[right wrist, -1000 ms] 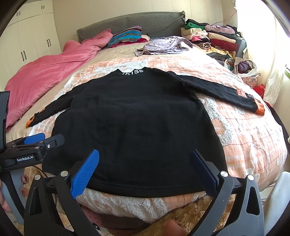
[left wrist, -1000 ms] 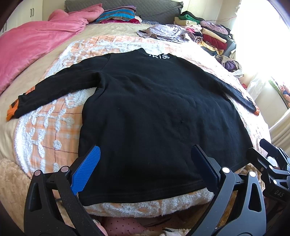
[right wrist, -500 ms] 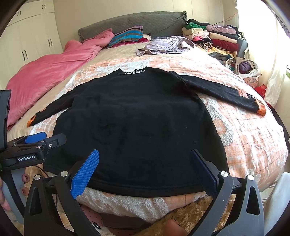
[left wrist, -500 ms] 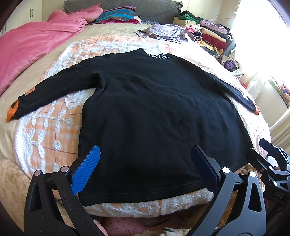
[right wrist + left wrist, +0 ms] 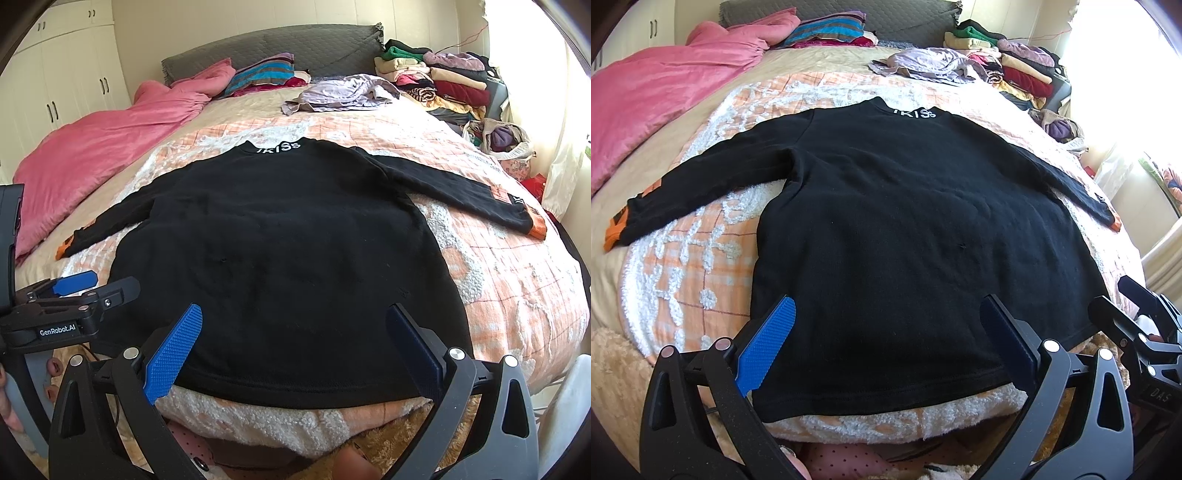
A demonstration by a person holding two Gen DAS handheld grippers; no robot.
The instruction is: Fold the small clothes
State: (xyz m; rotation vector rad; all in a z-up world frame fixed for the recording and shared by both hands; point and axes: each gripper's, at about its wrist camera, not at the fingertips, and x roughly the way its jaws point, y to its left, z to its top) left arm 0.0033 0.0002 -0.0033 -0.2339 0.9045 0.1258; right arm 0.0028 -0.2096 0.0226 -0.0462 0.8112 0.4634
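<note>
A black sweater (image 5: 905, 229) lies flat and face down on the bed (image 5: 683, 258), sleeves spread to both sides, collar toward the headboard (image 5: 266, 48), hem at the near edge. The left gripper (image 5: 886, 339) and right gripper (image 5: 291, 339) hover just above the hem, jaws wide and holding nothing. A pile of clothes (image 5: 443, 81) sits at the far right corner.

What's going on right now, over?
Left gripper and right gripper both open, empty, near the hem. Black sweater flat on the bed, sleeves spread, unfolded. Nothing on it.
</note>
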